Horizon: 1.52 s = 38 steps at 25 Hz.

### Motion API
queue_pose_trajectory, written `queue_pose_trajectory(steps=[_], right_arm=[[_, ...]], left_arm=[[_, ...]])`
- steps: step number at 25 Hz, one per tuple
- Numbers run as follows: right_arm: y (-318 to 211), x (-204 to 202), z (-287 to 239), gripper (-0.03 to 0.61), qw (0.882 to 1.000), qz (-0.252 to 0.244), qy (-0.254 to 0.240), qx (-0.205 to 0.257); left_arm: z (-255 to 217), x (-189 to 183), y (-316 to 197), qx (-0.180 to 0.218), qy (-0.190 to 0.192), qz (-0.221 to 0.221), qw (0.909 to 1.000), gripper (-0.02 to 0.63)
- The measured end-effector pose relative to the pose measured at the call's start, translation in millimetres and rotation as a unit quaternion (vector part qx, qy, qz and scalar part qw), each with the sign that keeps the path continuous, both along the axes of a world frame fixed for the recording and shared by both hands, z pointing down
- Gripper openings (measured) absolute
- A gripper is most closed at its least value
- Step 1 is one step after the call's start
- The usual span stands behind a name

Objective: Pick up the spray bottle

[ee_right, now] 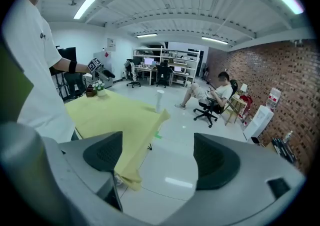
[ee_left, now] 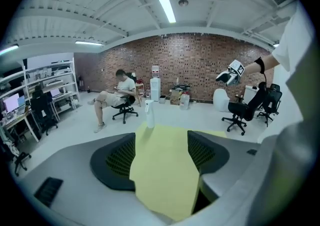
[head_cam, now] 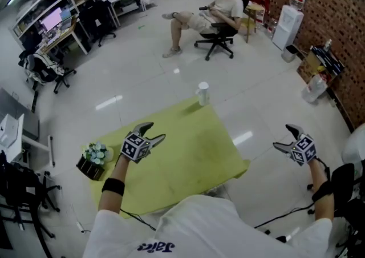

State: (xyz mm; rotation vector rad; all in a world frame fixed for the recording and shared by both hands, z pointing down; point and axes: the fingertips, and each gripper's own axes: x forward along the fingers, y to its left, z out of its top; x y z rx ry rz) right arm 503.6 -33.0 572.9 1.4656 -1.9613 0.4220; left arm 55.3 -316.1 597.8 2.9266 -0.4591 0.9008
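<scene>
A white spray bottle (head_cam: 203, 93) stands upright at the far edge of the yellow-green table (head_cam: 182, 160). It also shows small and distant, as the spray bottle (ee_left: 149, 114) in the left gripper view and the spray bottle (ee_right: 159, 101) in the right gripper view. My left gripper (head_cam: 155, 133) hovers open over the table's left part, well short of the bottle, with nothing between its jaws. My right gripper (head_cam: 286, 137) is held open off the table's right side, above the floor. Both grippers are empty, as the left gripper (ee_left: 160, 157) and the right gripper (ee_right: 156, 157) show.
A small potted plant (head_cam: 94, 157) in a dark box sits at the table's left corner. A person sits on an office chair (head_cam: 219, 37) beyond the table. Desks with monitors (head_cam: 51, 20) line the far left; a water dispenser (head_cam: 287, 23) stands by the brick wall.
</scene>
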Motion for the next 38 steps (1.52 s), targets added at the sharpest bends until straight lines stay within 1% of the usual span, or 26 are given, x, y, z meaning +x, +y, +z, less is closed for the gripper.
queue_pose_trajectory(steps=[3,7,8,11,13,17,19,21,24,26,33,38], right_arm=[[23.9,11.4,-3.5,0.456,1.0,0.018,0.007,-0.003],[43.4,26.1,-5.0,0.456,0.999,0.05,-0.002,0.006],[47.0,27.8,-2.3,0.456,0.998,0.054,-0.005,0.006],[50.6,28.5,12.7,0.456,0.998,0.059,-0.018,0.003],[38.4,29.2,25.3,0.456,0.998,0.06,-0.027,0.005],[-13.8,33.4,52.5,0.456,0.995,0.075,-0.057,0.027],[-46.6,28.3,67.4,0.456,0.993,0.077,-0.078,0.041],[-85.6,11.3,81.7,0.456,0.992,0.063,-0.093,0.049],[-140.4,-14.5,90.3,0.456,0.994,0.023,-0.098,0.045],[-171.0,-26.8,93.1,0.456,0.993,0.007,-0.107,0.045],[-275.0,-70.7,117.8,0.456,0.989,-0.028,-0.135,0.043],[-325.3,-94.8,138.6,0.456,0.986,-0.031,-0.157,0.04]], left_arm=[[-8.9,24.0,0.5,0.008,0.013,0.018,0.9997,0.336],[-25.3,47.3,-3.7,0.022,0.056,0.026,0.9979,0.336],[-28.4,51.4,-3.3,0.019,0.063,0.028,0.9974,0.336],[-29.8,55.9,-3.2,-0.007,0.08,0.024,0.9964,0.336],[-25.9,54.6,-8.9,-0.01,0.077,0.016,0.9969,0.336],[-12.9,49.0,-12.8,-0.008,0.066,-0.006,0.9978,0.336],[-4.7,46.6,-10.6,-0.007,0.058,-0.01,0.9982,0.336],[-4.9,38.9,-13.4,-0.004,0.051,-0.015,0.9986,0.334],[-16.4,29.9,-17.6,-0.001,0.05,-0.033,0.9982,0.327],[-20.1,25.8,-17.5,0.0,0.05,-0.045,0.9977,0.327],[3.5,10.5,-8.7,-0.013,0.032,-0.077,0.9964,0.327],[25.3,17.1,5.8,-0.029,0.023,-0.082,0.9959,0.327]])
